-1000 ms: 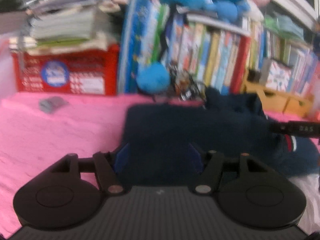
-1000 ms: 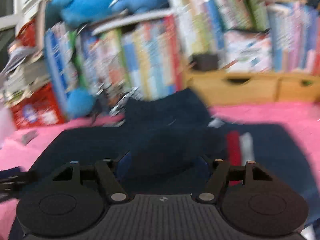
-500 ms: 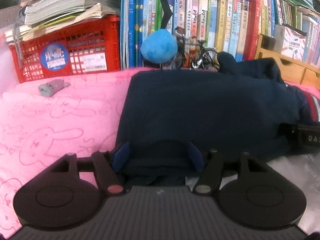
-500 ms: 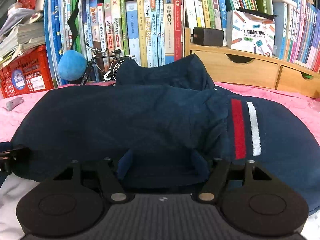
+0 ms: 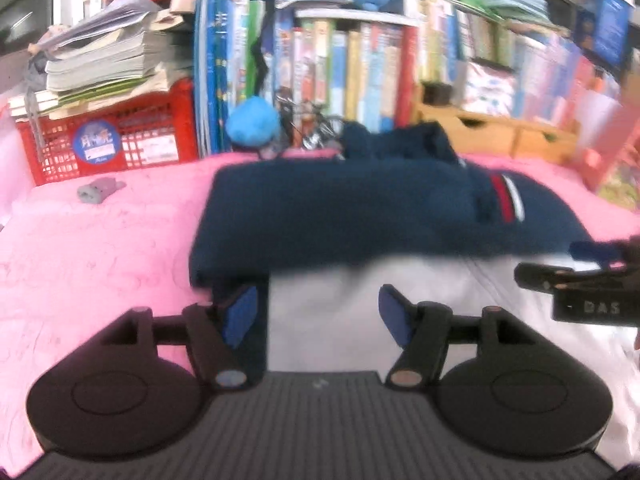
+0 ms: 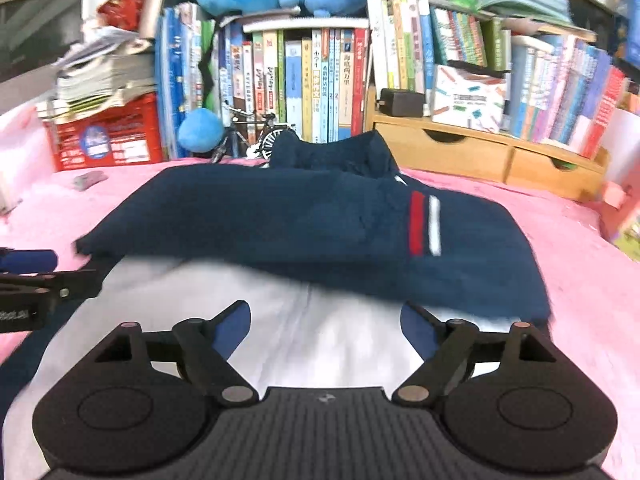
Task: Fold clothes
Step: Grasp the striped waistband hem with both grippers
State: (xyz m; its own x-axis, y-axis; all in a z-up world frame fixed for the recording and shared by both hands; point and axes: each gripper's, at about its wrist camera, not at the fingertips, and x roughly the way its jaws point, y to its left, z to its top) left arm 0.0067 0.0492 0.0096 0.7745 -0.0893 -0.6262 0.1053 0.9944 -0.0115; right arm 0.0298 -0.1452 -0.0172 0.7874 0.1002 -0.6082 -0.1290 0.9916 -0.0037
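On the pink bedspread [image 6: 580,280], the navy garment [image 6: 320,224] had been laid folded over, its white lower part [image 6: 320,340] exposed. It had been released by the left gripper [image 5: 316,312], whose jaws stood apart, empty; the right gripper [image 6: 326,328] was opening, nothing between its fingers. One fold was judged complete.

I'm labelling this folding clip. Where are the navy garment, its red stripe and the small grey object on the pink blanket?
navy garment [image 6: 280,216]: right wrist view, folded top layer.
red stripe [image 6: 417,222]: right wrist view, mid-stripe.
small grey object [image 5: 98,191]: left wrist view, its middle.
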